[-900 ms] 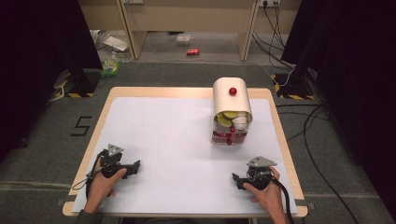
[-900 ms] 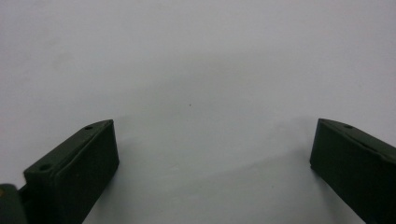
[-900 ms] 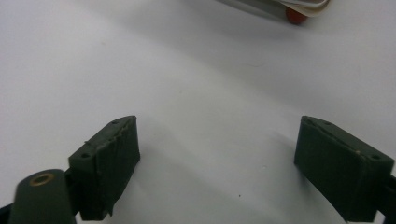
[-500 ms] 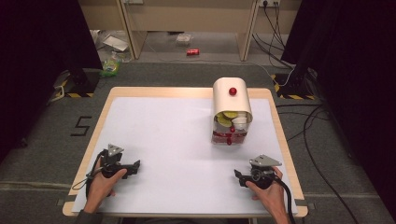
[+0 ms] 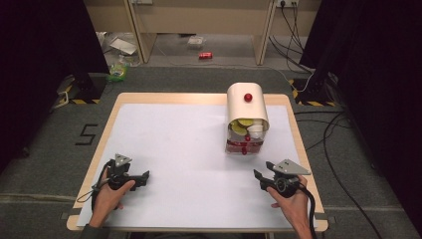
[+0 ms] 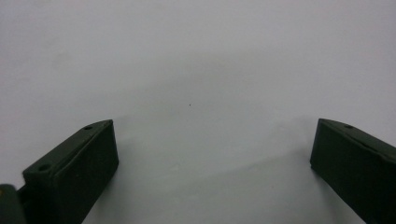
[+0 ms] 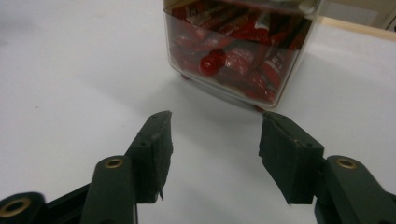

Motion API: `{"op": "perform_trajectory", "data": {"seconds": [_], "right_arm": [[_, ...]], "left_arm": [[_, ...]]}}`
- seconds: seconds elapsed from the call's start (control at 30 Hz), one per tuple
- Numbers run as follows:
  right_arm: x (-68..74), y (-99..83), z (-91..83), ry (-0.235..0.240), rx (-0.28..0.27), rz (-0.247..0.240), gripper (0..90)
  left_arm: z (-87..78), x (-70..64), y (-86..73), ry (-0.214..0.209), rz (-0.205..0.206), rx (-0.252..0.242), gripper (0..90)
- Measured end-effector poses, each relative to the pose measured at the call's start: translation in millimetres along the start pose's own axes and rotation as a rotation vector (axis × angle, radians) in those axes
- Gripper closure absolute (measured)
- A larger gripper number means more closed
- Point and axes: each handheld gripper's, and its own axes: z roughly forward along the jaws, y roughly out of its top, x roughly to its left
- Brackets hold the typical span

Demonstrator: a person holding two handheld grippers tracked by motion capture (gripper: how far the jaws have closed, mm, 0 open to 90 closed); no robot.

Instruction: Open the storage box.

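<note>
Clear plastic box, square-cornered and packed with glossy red sachets, stands on the matte white bench under a cream curved cover with a red knob. Right claw gapes just short of it; left claw spreads wide over bare bench.

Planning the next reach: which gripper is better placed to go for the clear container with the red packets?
Right. The right gripper sits just below the container, jaws open and aimed at it in the right gripper view. The left gripper is far across the table, facing bare surface.
</note>
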Motion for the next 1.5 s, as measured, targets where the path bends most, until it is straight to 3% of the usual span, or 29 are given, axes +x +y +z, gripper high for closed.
{"op": "perform_trajectory", "data": {"seconds": [0.8,1.5], "right_arm": [[-0.6,73.0,-12.2,0.012,-0.137,-0.065,55.6],[1.3,104.4,5.0,0.044,-0.171,-0.106,58.1]], "left_arm": [[0.0,0.1,0.0,0.000,0.002,0.001,0.0],[0.3,0.1,-0.1,-0.001,0.000,-0.001,0.0]]}}
